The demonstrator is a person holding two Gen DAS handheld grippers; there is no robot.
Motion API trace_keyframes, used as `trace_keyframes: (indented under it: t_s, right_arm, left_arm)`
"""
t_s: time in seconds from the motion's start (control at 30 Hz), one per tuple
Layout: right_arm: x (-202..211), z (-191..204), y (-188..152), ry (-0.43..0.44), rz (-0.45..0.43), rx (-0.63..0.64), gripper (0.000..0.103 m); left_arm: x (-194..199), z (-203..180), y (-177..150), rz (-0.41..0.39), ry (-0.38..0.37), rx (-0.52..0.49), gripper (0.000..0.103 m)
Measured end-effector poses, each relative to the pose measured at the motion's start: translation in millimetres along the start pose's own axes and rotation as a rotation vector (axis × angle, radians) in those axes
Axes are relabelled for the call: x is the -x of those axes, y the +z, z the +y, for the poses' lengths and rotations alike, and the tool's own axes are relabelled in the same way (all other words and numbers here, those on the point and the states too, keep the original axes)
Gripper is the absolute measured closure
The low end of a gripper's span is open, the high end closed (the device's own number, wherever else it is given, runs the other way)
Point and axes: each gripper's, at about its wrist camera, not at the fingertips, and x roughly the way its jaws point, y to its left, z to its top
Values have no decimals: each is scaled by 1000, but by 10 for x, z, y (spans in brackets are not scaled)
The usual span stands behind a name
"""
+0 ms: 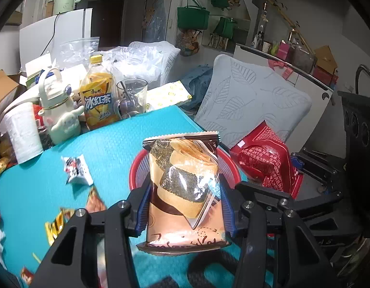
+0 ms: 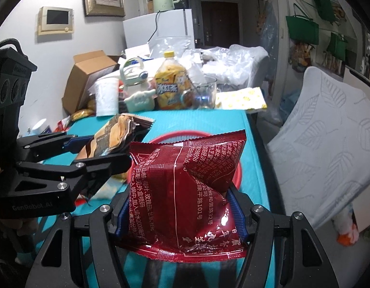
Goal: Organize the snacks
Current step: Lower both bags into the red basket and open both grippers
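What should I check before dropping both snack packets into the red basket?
1. Left tongs grip the brown cracker packet: ok.
2. Right tongs grip the dark red packet: ok.
3. Red basket lies ahead of both packets: ok.
4. Basket has room inside: cannot tell, the packets hide it.
5. Loose snacks remain on the teal mat, like the small white packet: not ok.

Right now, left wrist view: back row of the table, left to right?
White paper cup → cream character flask → iced tea bottle → glass mug → yellow-patterned packet.
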Motion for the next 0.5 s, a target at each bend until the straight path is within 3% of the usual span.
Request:
trace_keyframes:
  t_s: [0.5]
  right_arm:
    - [-600,-349,405,-83,-6,26,36]
  left_arm:
    - [-726,180,342,43,62,-44,54]
